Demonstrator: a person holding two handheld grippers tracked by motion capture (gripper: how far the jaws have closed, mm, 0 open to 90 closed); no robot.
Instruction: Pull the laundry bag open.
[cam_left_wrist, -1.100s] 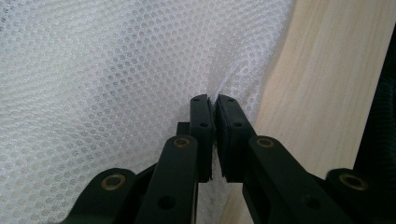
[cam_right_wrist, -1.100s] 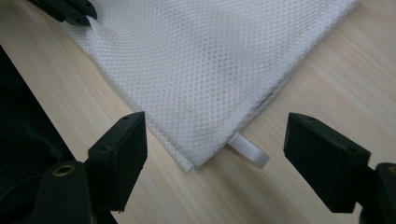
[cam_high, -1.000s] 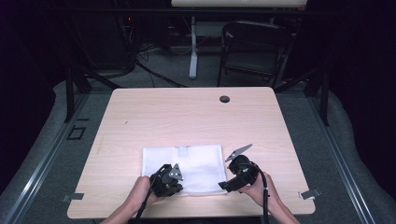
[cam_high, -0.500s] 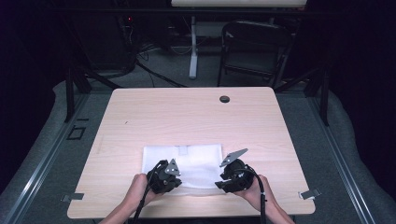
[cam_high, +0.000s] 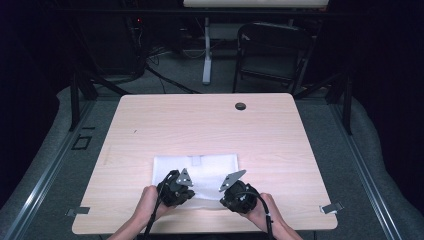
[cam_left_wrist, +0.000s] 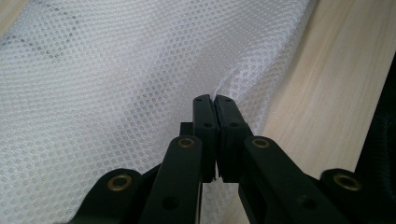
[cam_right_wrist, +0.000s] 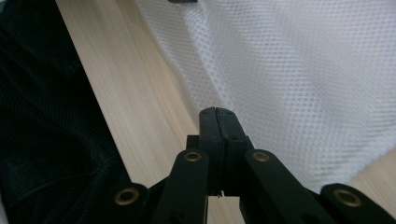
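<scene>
White mesh cloth (cam_high: 196, 172) lies flat on the pale wooden worktop (cam_high: 200, 125), near the edge closest to me and a little left of centre. I have my left gripper (cam_high: 176, 189) at the cloth's near left edge; in the left gripper view its jaws are pressed together with a small pucker of the mesh (cam_left_wrist: 140, 84) pinched at their tips. My right gripper (cam_high: 239, 196) sits at the near right corner of the cloth. Its jaws have just been closing, and in the right gripper view they now meet with the edge of the mesh (cam_right_wrist: 303, 84) caught at their tips, bare wood beside it. Both of my hands rest low at the near edge of the worktop, well apart from the dark round grommet (cam_high: 240, 106) at the far side.
</scene>
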